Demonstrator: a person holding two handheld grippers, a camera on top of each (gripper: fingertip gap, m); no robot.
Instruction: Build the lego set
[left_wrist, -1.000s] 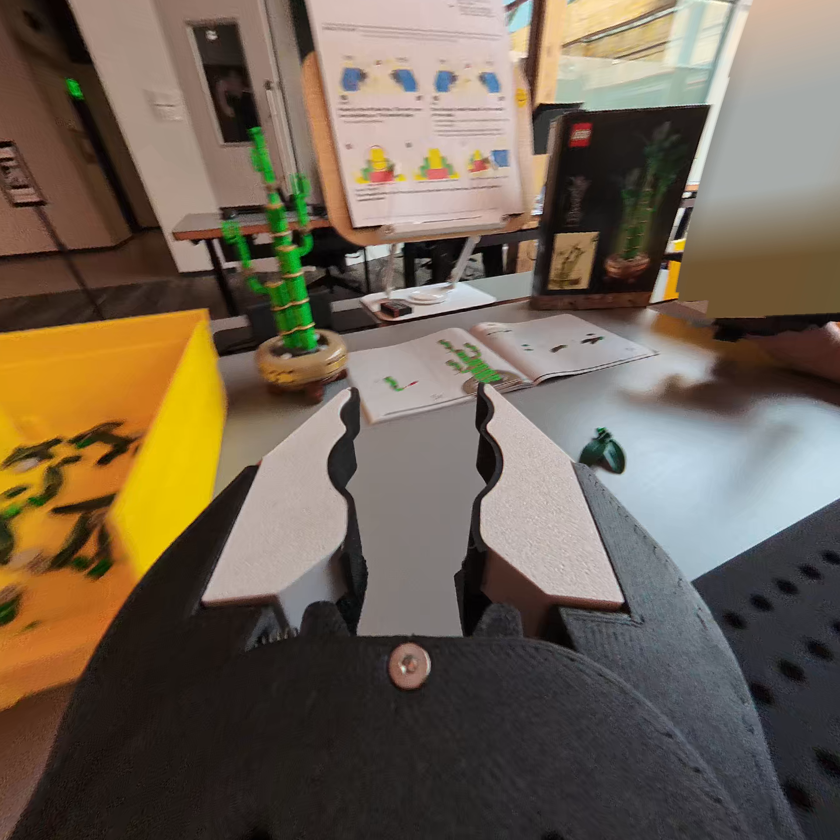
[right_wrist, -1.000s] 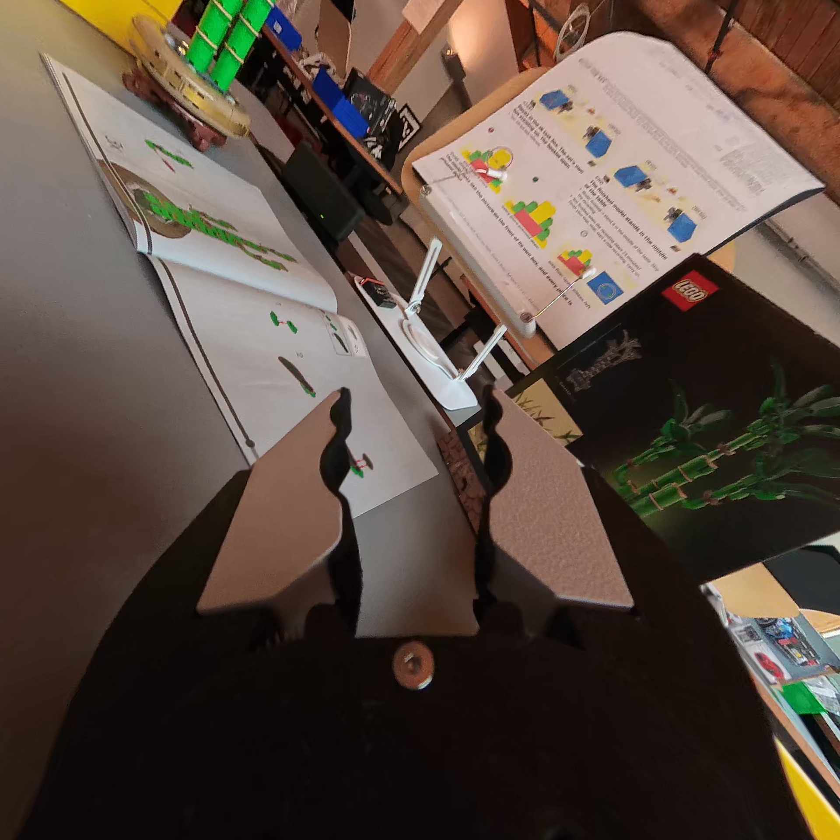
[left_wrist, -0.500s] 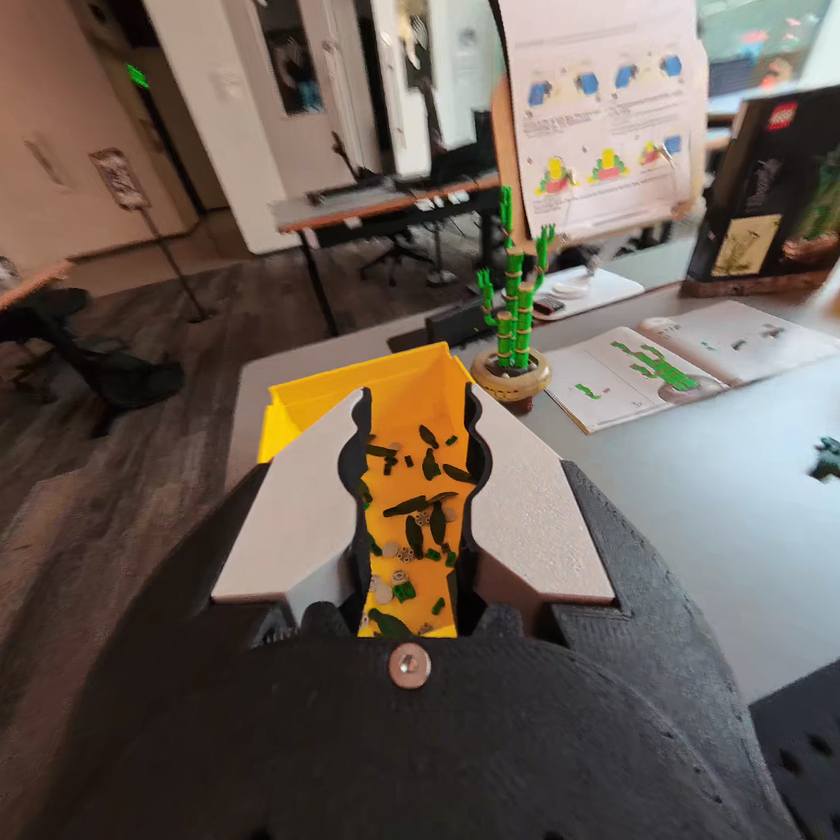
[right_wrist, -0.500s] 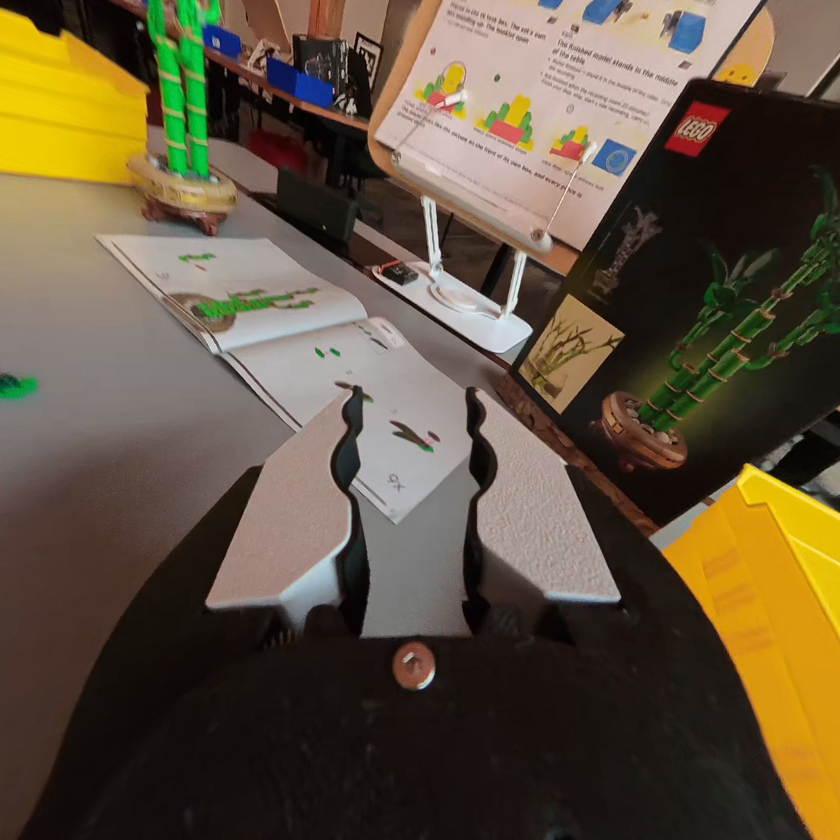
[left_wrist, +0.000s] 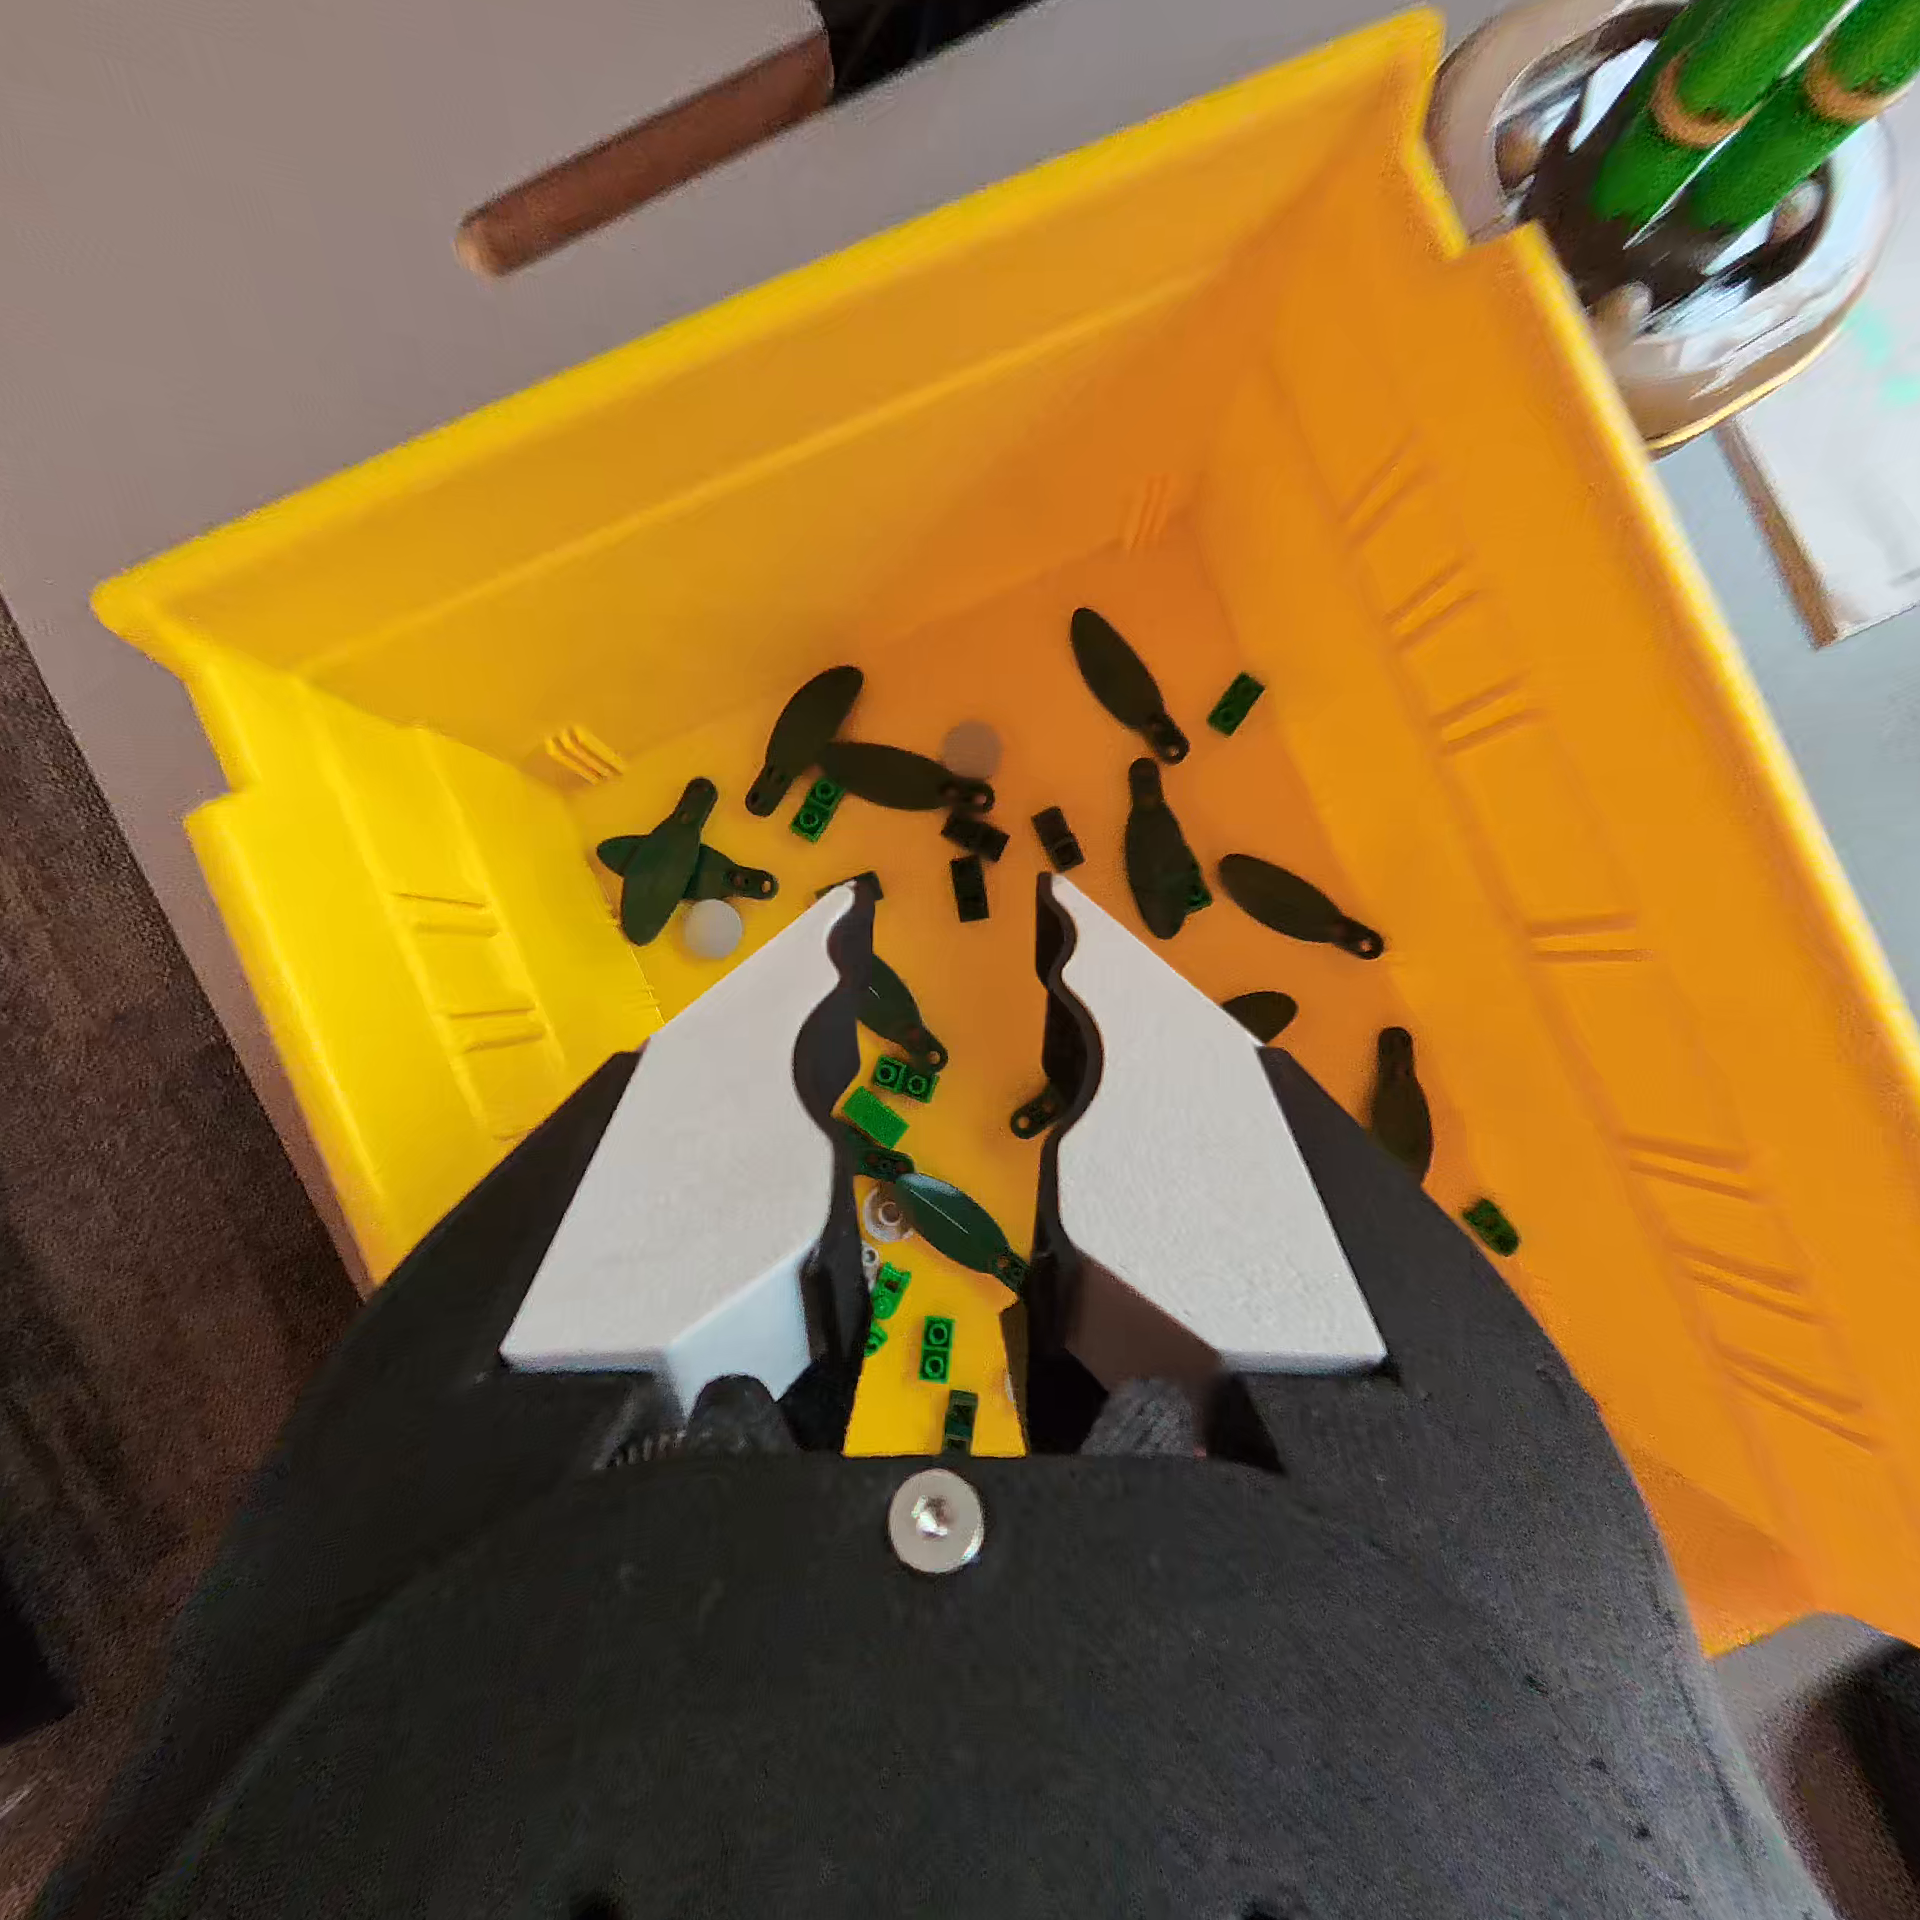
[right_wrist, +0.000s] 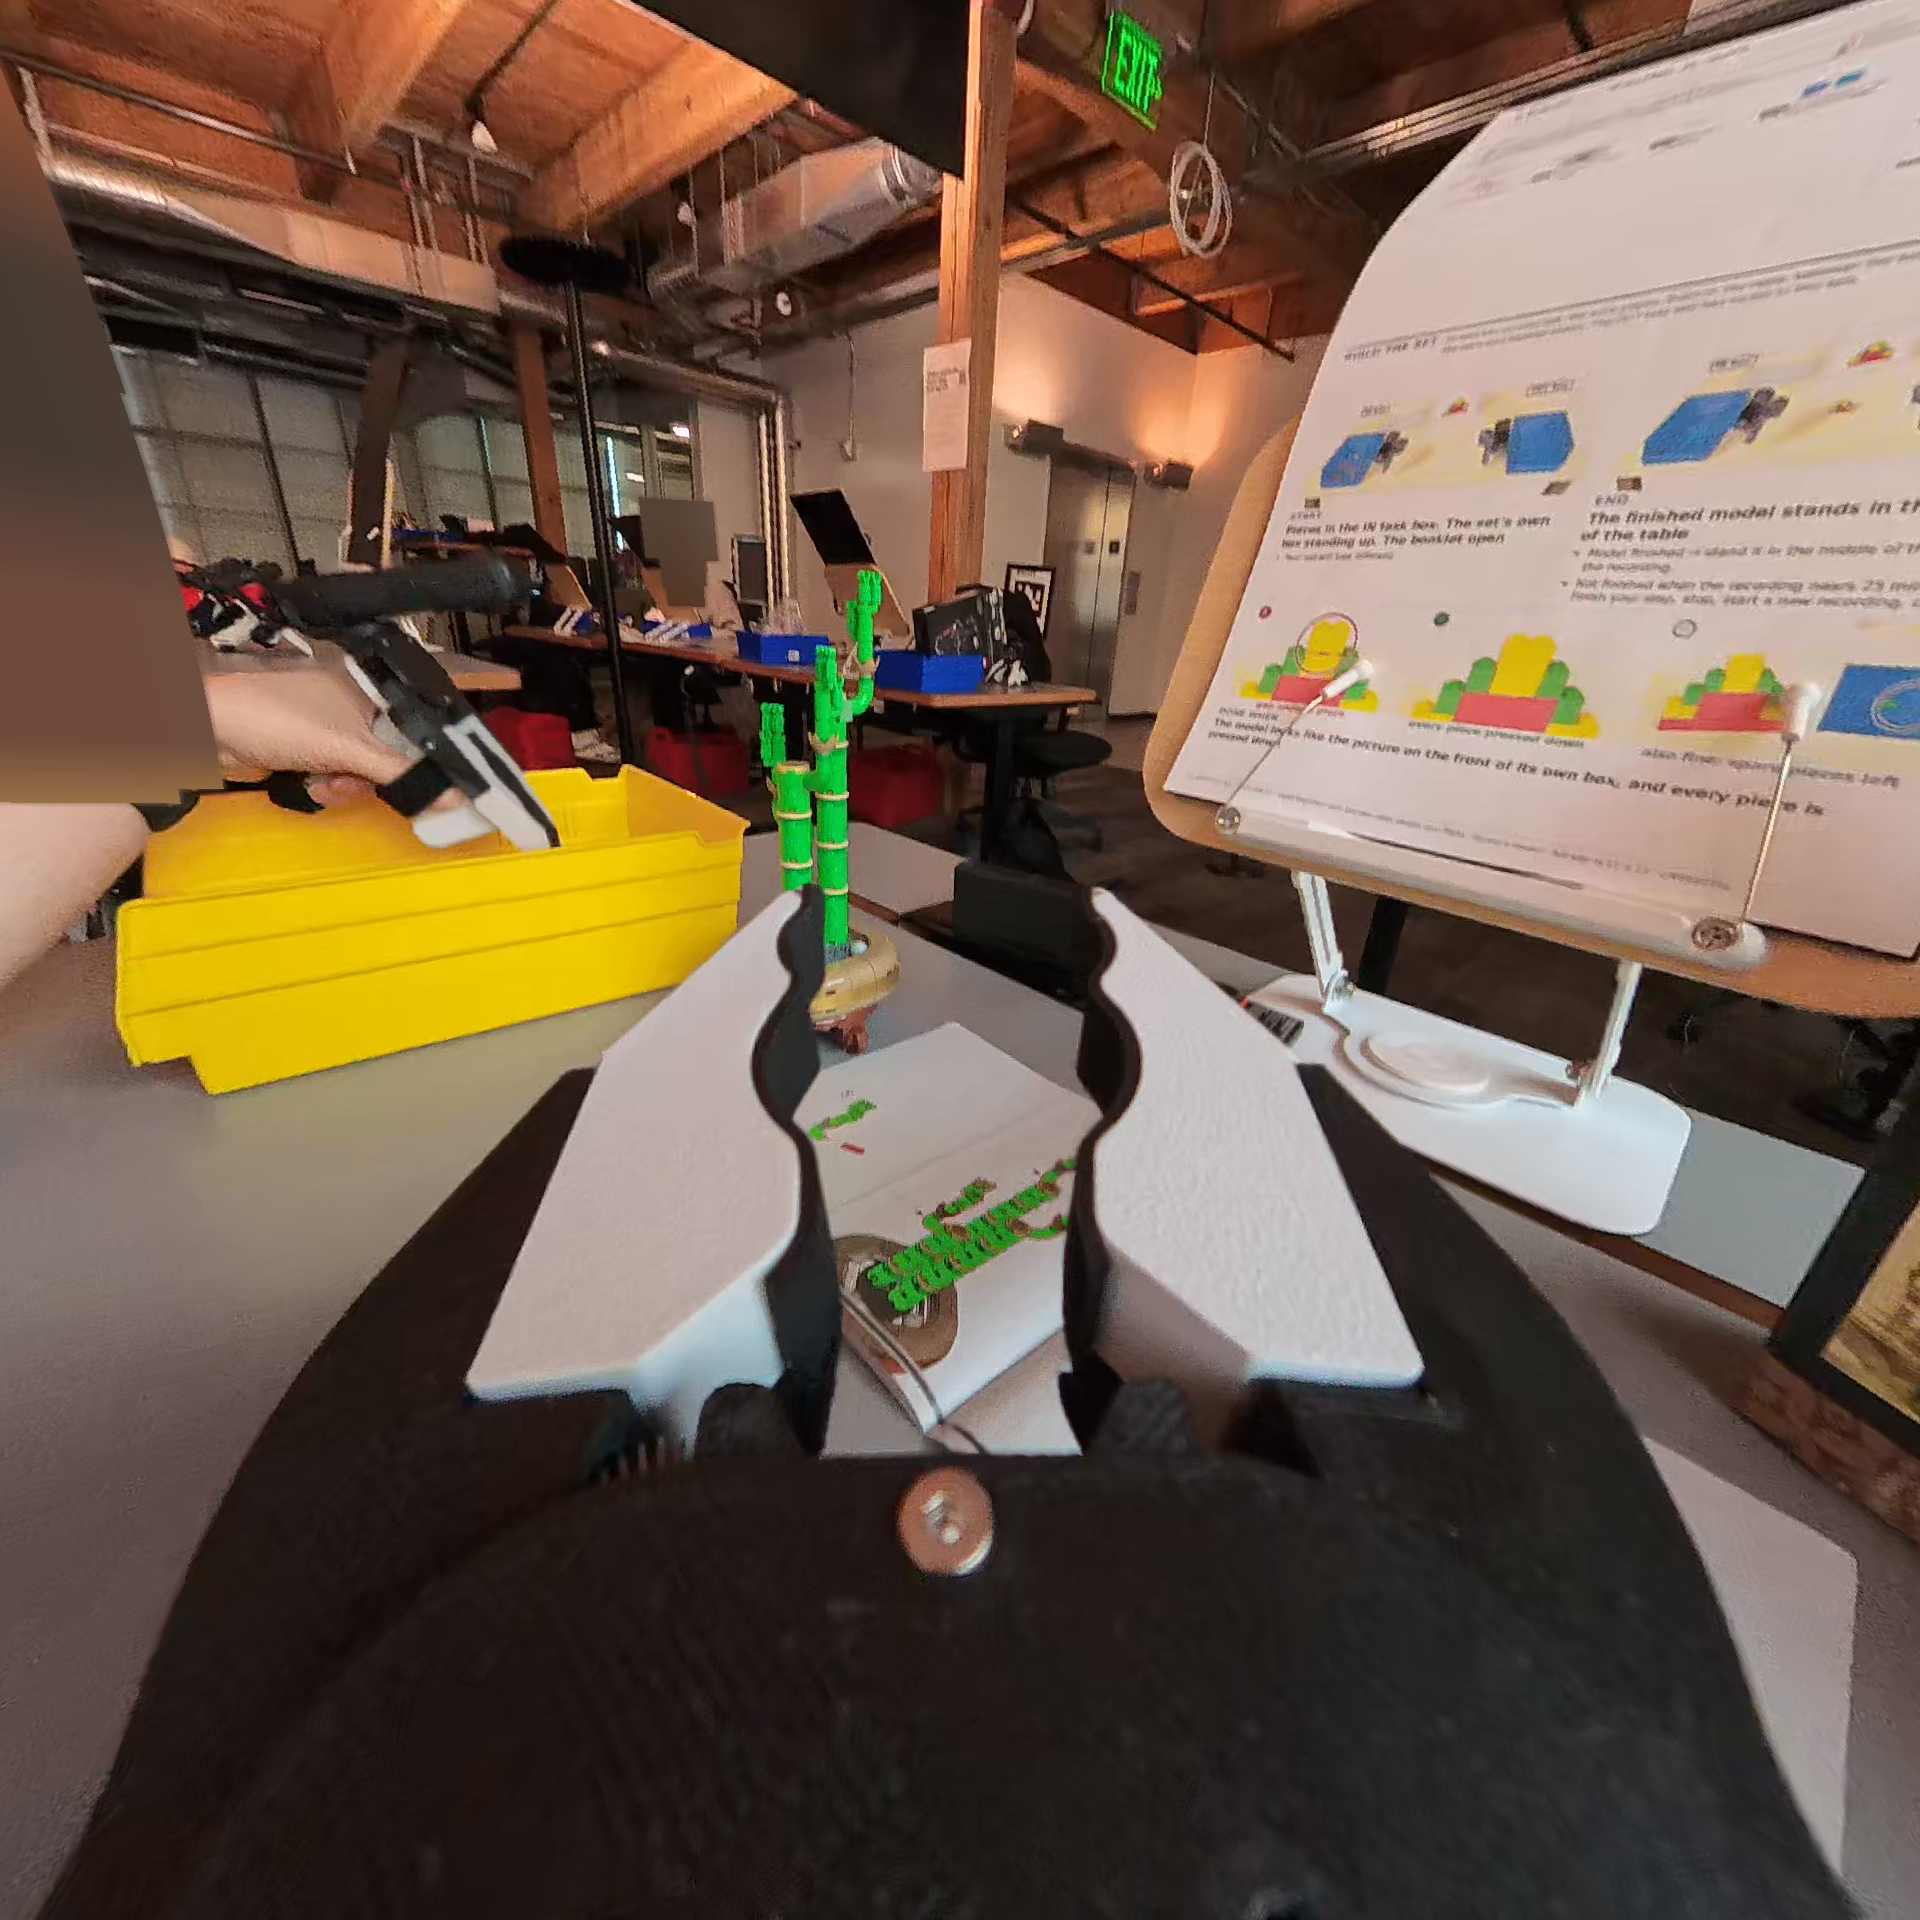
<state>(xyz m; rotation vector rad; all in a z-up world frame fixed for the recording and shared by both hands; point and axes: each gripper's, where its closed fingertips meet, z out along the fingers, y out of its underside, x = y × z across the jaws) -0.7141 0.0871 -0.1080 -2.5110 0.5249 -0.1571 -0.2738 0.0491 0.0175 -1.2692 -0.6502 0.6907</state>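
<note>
Left wrist view: the left gripper (left_wrist: 951, 899) is held apart, empty, over the yellow bin (left_wrist: 1039, 343).
Bin contents: dark green leaves (left_wrist: 1117, 670) and small green bricks (left_wrist: 1234, 703) are scattered on the floor.
Beside the bin: the bamboo model (left_wrist: 1745, 125) is seen past the far right corner.

Right wrist view: the right gripper (right_wrist: 945, 914) is spread wide, empty, above the open booklet (right_wrist: 935, 1195).
Beyond the booklet: the bamboo model (right_wrist: 831, 779) stands next to the yellow bin (right_wrist: 416, 935).
Left gripper (right_wrist: 509, 821): dipped into the bin.
Right of the booklet: an instruction board (right_wrist: 1621, 582) is propped on a white stand.

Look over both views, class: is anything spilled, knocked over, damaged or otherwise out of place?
Nothing stands out. The loose green pieces all lie inside the yellow bin, the bamboo model stands upright on the table, and the booklet lies open and flat. Both the left gripper and the right gripper have open, empty jaws.
</note>
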